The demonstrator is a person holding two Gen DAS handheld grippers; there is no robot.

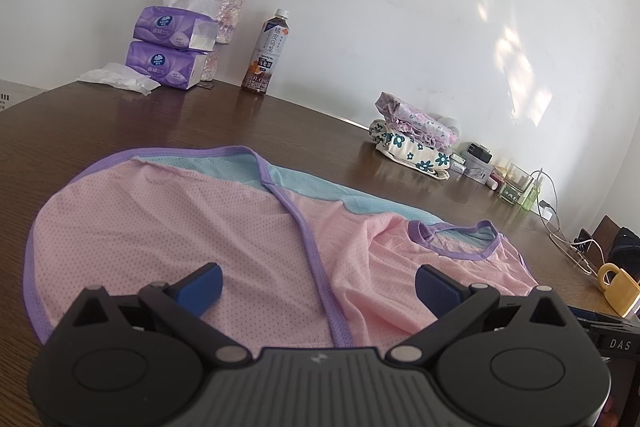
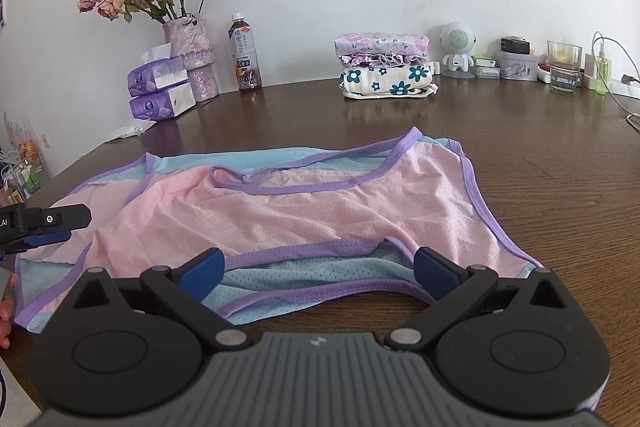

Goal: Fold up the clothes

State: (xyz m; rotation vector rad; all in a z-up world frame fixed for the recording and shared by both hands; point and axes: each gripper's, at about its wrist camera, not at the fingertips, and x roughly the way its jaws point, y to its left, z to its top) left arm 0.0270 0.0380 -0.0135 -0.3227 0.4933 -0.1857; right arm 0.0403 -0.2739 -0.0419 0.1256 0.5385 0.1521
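A pink and light-blue mesh garment (image 1: 168, 231) with purple trim lies spread on the brown wooden table (image 1: 120, 119). My left gripper (image 1: 318, 285) hovers open over its pink panel, blue pads wide apart, nothing between them. In the right wrist view the same garment (image 2: 320, 203) stretches across the table, and my right gripper (image 2: 318, 273) stands open over its near purple-edged hem, holding nothing. The left gripper's fingers (image 2: 56, 223) show at the garment's left end in that view. A stack of folded floral clothes (image 2: 384, 67) sits by the wall.
Along the wall stand a vase of roses (image 2: 192, 55), purple tissue packs (image 2: 160, 91), a tea bottle (image 2: 244, 55), a small white robot figure (image 2: 456, 47), a glass (image 2: 564, 65) and cables (image 2: 624, 95). A yellow mug (image 1: 618, 287) sits right of the garment.
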